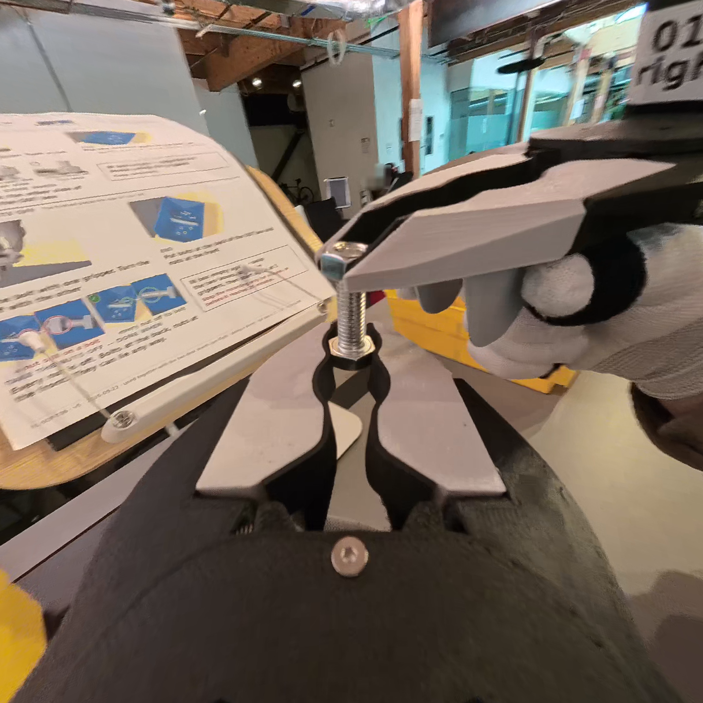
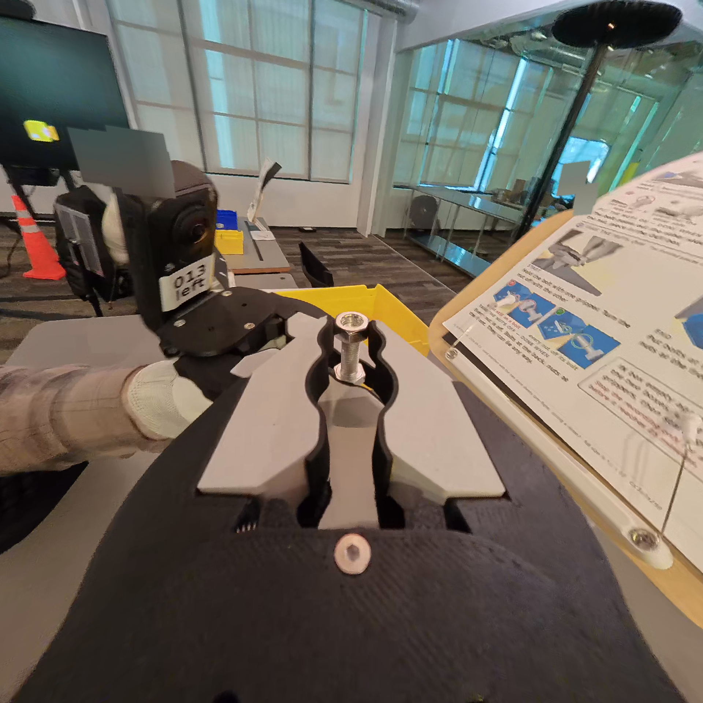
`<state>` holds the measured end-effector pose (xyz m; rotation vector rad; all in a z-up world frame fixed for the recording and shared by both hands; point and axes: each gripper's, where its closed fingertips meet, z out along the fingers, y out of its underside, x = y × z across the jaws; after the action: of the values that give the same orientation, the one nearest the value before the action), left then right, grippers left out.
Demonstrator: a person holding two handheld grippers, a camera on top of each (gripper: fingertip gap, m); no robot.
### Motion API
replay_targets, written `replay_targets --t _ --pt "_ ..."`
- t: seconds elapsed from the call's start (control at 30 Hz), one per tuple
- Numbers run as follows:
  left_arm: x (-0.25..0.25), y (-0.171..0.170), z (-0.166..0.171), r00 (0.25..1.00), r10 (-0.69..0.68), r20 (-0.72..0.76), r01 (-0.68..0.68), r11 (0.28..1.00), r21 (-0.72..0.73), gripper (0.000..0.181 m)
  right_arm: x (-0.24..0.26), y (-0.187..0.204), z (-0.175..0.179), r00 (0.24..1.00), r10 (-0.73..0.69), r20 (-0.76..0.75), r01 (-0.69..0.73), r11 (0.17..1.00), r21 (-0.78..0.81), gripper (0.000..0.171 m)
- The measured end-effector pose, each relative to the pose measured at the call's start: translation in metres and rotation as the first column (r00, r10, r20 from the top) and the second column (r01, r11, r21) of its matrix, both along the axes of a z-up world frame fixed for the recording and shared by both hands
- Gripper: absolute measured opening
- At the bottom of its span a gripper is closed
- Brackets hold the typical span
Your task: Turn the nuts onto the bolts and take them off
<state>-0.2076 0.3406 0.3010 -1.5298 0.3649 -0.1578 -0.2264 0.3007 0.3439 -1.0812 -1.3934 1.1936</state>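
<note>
gripping the bolt by its head, the left gripper holds it upright above a yellow bin. the right gripper pinches the nut at the bolt's threaded tip. a printed instruction sheet stands just beside them.

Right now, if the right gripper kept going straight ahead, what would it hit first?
Probably the yellow bin, directly beyond the right gripper and the nut it grips on the bolt, though depth is unclear.
</note>
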Motion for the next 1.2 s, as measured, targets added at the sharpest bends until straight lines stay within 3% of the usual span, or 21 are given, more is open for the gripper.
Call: replay_targets --t 0.1,0.23,0.3,0.5,0.77,0.87,1.03,1.07,1.13,1.2 --pt "0.015 -0.01 0.003 0.989 -0.145 -0.003 0.145 0.989 -0.004 0.014 0.01 -0.009 0.003 0.997 0.078 -0.007 -0.077 0.996 0.047 0.015" --pt "0.042 -0.035 0.0 0.921 -0.385 -0.063 0.384 0.923 -0.023 0.014 0.032 -0.031 0.001 0.971 0.24 0.024 -0.241 0.963 0.121 0.015" --pt "0.06 -0.056 -0.001 0.838 -0.543 -0.06 0.542 0.84 -0.036 0.014 0.047 -0.05 0.0 0.937 0.348 0.026 -0.346 0.918 0.192 0.015" --pt "0.091 -0.106 -0.012 0.595 -0.803 -0.037 0.8 0.596 -0.074 0.014 0.073 -0.09 -0.01 0.828 0.555 0.087 -0.559 0.799 0.223 0.016" --pt "0.108 -0.138 -0.022 0.383 -0.923 0.03 0.921 0.379 -0.092 0.014 0.089 -0.113 -0.02 0.694 0.712 0.103 -0.719 0.678 0.157 0.015" --pt "0.11 -0.14 -0.023 0.365 -0.93 0.04 0.928 0.361 -0.089 0.014 0.09 -0.114 -0.021 0.674 0.733 0.094 -0.738 0.661 0.138 0.016" --pt "0.102 -0.124 -0.018 0.445 -0.894 0.051 0.895 0.443 -0.049 0.014 0.079 -0.101 -0.019 0.746 0.661 0.087 -0.666 0.733 0.141 0.016" --pt "0.1 -0.121 -0.015 0.456 -0.888 0.065 0.89 0.454 -0.032 0.014 0.076 -0.098 -0.021 0.762 0.64 0.096 -0.647 0.748 0.148 0.019" --pt "0.096 -0.115 -0.011 0.485 -0.871 0.074 0.874 0.486 -0.004 0.014 0.07 -0.093 -0.024 0.791 0.601 0.114 -0.612 0.776 0.152 0.04" --pt "0.089 -0.103 -0.007 0.547 -0.833 0.084 0.835 0.55 0.017 0.014 0.067 -0.087 -0.02 0.813 0.574 0.097 -0.582 0.8 0.148 0.043"
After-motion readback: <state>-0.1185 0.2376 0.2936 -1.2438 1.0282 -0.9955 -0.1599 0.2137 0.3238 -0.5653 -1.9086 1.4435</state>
